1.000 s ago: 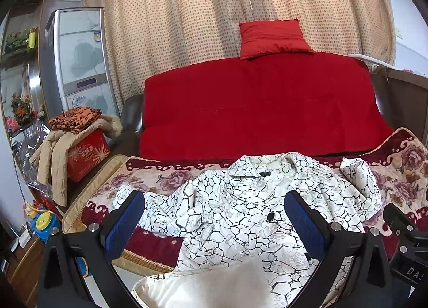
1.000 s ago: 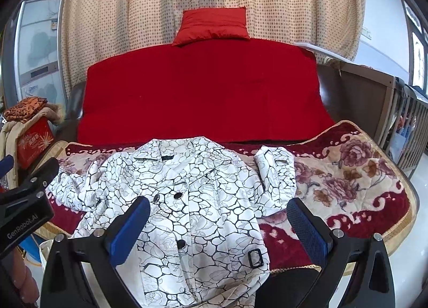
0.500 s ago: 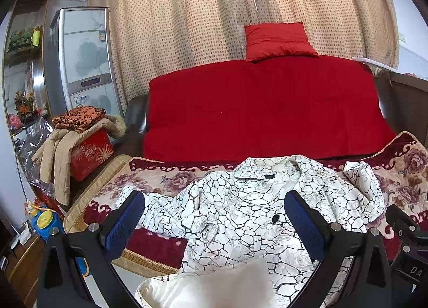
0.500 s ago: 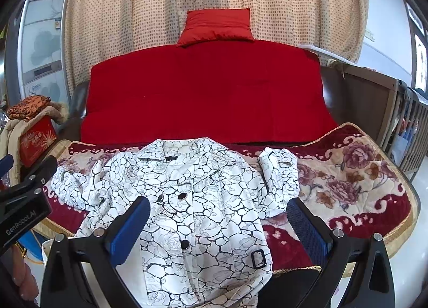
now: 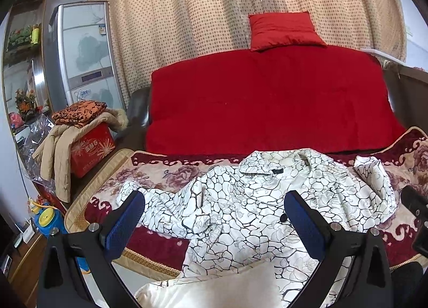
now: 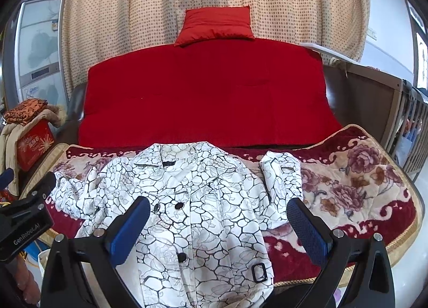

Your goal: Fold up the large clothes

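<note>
The white patterned coat (image 6: pixel 198 217) lies front-up on the floral sofa cover (image 6: pixel 355 185) — soft, bulky, probably limp. Both grippers (image 5: pixel 214 223) (image 6: pixel 218 223) hover wide open, empty; the sleeve (image 6: pixel 283 182) at two o'clock looks the likeliest hold.

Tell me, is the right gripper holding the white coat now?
No, the right gripper is open and hangs above the white coat with nothing between its blue pads.

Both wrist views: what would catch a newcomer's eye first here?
The white jacket with a black crackle print, spread face up on the floral blanket, collar toward the sofa back. Behind it, the bright red sofa cover with a red cushion on top. Both grippers, left gripper and right gripper, hover with jaws open, holding nothing.
</note>
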### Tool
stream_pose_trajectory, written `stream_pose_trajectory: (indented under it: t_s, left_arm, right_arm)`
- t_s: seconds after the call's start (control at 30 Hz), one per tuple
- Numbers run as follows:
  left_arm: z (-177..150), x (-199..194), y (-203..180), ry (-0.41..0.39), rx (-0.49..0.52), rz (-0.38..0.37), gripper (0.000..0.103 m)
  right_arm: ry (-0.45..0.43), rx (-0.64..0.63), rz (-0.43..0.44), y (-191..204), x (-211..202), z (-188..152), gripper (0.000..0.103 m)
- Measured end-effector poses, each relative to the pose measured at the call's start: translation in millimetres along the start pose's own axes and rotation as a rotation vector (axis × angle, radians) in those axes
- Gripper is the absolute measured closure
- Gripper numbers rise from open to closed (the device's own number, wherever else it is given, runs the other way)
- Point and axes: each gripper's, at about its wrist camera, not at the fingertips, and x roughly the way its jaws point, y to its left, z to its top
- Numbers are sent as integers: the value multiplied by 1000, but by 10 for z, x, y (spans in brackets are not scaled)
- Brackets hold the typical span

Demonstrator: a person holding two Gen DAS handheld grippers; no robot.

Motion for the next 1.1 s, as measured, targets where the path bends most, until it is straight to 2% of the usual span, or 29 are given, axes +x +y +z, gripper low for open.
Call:
stream_pose_trajectory:
  t_s: [0.13,0.2,0.33,0.43,0.57,0.7,0.77,0.83,0.87,0.93,1.07,1.1]
  left_arm:
    - [-25,169,-64,39,12,-13,0]
    - [-68,324,-150,98,32,-53,0]
    - [-177,560,-313,180,65,-112,0]
    - [-219,688,-441,203,88,-119,0]
    - [-228,866,-627,247,114,-149,0]
    - [-254,1020,-829,300,154,-195,0]
    - [-259,1069,-913,314,172,-206,0]
    - [-255,1116,-986,318,188,-205,0]
    - [-250,1144,-1018,322,193,-205,0]
    - [-239,1197,-1087,335,198,-219,0]
    - [-231,1278,-1184,352,219,-226,0]
    - [-233,1292,-1201,348,214,-227,0]
  right_arm:
    - [8,10,40,-69,153,37,0]
    - [26,38,94,-192,277,72,0]
    - [24,120,189,-678,586,207,0]
    - [35,261,252,-1288,903,273,0]
    - [92,529,239,-2121,1423,193,0]
    - [160,717,256,-2590,1971,55,0]
    - [211,803,297,-2714,2289,-28,3]
    - [241,850,303,-2803,2550,-85,6]
    - [254,850,282,-2824,2668,-112,8]
    - [284,840,267,-2854,2897,-72,24]
    - [320,808,241,-2899,3309,6,29]
    - [339,807,245,-2900,3401,-6,36]
